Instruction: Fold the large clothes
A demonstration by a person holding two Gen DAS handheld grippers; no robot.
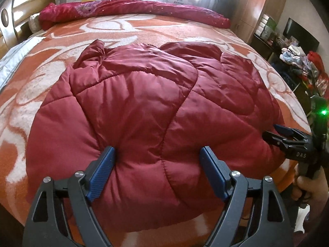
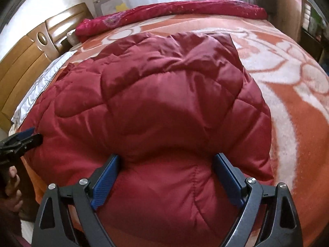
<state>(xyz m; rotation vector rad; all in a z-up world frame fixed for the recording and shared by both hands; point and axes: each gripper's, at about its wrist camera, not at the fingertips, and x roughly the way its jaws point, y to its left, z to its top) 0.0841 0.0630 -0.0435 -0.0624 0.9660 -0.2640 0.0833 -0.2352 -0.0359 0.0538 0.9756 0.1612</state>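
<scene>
I have a big dark-red quilted jacket (image 1: 144, 107) lying on the bed (image 1: 30, 94), on the near half of the orange-and-white blanket, with its near hem bulging over the near edge toward me. At the far side of the bed a rolled red quilt (image 1: 131, 10) lies well apart from it.

My left claw (image 1: 157, 164) stands wide, with a fat roll of the near hem swelling up between its blue pads (image 1: 102, 173). The padding dimples against the inner faces, so I judge it is squeezing a thick bunch of the jacket, lightly. My right claw (image 2: 166, 175) is the same further right along the hem: jaws wide, puffy fabric bulged between them and touching both pads (image 2: 105, 180).

I expect this jacket to be light for its bulk, soft and springy, with a slick shell that slides on itself. A pinch on the outer skin alone would likely slip or lift only one layer. I would take hold deep, along a stitched seam or the hem edge where the filling is thinner, both claws well apart so that the hem stays taut. The fill will probably push any fold back open, so it wants pressing flat.
</scene>
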